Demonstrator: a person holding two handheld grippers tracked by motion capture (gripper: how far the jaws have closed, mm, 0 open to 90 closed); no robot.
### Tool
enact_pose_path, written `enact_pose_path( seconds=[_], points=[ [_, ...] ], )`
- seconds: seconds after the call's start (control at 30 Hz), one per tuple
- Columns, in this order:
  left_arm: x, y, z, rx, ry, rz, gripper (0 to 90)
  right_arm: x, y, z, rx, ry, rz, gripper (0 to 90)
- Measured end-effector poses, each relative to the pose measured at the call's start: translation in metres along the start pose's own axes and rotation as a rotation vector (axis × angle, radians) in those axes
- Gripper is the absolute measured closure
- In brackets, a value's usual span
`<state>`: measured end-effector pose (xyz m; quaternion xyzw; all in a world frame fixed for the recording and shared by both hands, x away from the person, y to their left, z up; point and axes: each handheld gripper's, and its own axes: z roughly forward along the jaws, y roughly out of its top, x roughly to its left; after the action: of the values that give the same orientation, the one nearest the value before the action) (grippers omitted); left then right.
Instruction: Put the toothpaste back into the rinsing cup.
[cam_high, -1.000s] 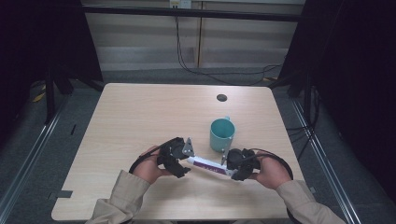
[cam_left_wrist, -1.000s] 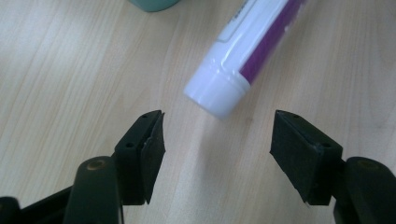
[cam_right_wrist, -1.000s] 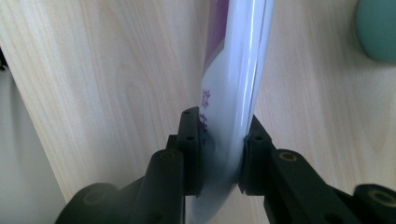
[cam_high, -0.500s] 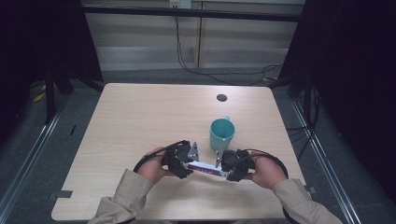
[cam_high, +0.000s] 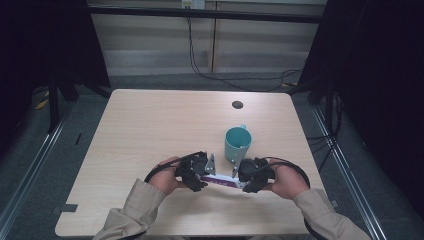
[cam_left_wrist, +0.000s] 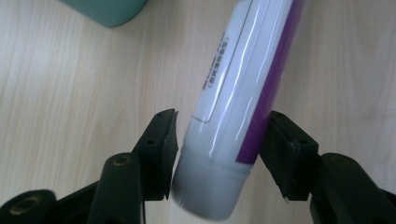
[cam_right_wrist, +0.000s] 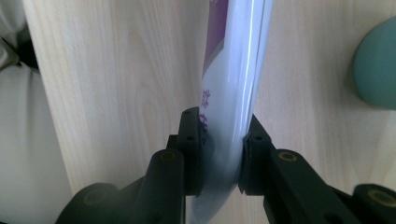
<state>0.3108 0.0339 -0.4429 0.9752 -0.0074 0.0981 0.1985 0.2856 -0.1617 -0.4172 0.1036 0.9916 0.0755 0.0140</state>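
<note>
A white and purple tube with a grey cap lies level between my two grippers, just above the table near its front edge. In the left gripper view the cap end of the tube sits between the jaws of my left gripper, which have just been closing, and both pads now lie against its sides. My right gripper is shut on the flat tail of the tube. In the high view, my left gripper and right gripper face each other.
A teal mug stands upright just behind the grippers, with its base at the edge of the left gripper view and of the right gripper view. A small black disc lies far back on the wooden table.
Both hands have drawn slightly closer together around the tube. The left gripper's jaws have narrowed onto the cap end.
</note>
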Motion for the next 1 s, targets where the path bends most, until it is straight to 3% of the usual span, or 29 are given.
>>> enact_pose_path(
  seconds=[0.2,0.23,0.27,0.3,0.33,0.4,0.43,0.6,0.7,0.73,0.8,0.9,1.0],
  points=[
    [-0.005,0.002,-0.001,0.041,0.008,0.056,62.0,0.001,0.002,-0.002,0.006,-0.020,-0.026,73.7],
    [-0.005,0.002,-0.003,0.051,-0.010,0.030,62.4,-0.001,0.001,-0.003,-0.010,-0.035,-0.013,71.8],
    [-0.005,0.002,-0.003,0.051,-0.010,0.030,62.6,-0.001,0.001,-0.003,-0.010,-0.035,-0.013,71.8],
    [-0.005,0.000,-0.007,0.037,-0.007,0.035,62.9,-0.005,-0.002,-0.004,-0.069,-0.035,0.015,68.4],
    [-0.005,-0.001,-0.009,0.032,-0.004,0.023,63.0,-0.005,-0.003,-0.005,-0.082,-0.044,0.028,66.1],
    [-0.006,-0.001,-0.011,0.029,0.008,0.019,63.1,-0.006,-0.004,-0.005,-0.095,-0.054,0.043,62.2],
    [-0.006,-0.003,-0.013,0.034,0.015,0.020,63.3,-0.008,-0.005,-0.005,-0.114,-0.065,0.060,52.8],
    [-0.008,-0.011,-0.010,0.052,0.014,0.034,63.4,-0.010,-0.012,-0.002,-0.141,-0.082,0.106,43.3],
    [-0.007,-0.017,-0.011,0.020,0.003,0.009,63.4,-0.010,-0.016,0.000,-0.160,-0.075,0.114,41.1],
    [-0.006,-0.020,-0.014,-0.005,0.001,-0.021,63.4,-0.010,-0.020,0.002,-0.170,-0.078,0.109,39.1],
    [-0.005,-0.021,-0.015,-0.014,0.006,-0.027,63.4,-0.010,-0.021,0.003,-0.175,-0.081,0.119,38.6],
    [-0.003,-0.026,-0.021,-0.021,0.019,-0.031,63.4,-0.013,-0.029,0.002,-0.203,-0.084,0.156,36.2],
    [-0.002,-0.031,-0.026,-0.051,0.021,-0.059,63.4,-0.015,-0.036,0.003,-0.238,-0.087,0.197,34.3]
  ],
)
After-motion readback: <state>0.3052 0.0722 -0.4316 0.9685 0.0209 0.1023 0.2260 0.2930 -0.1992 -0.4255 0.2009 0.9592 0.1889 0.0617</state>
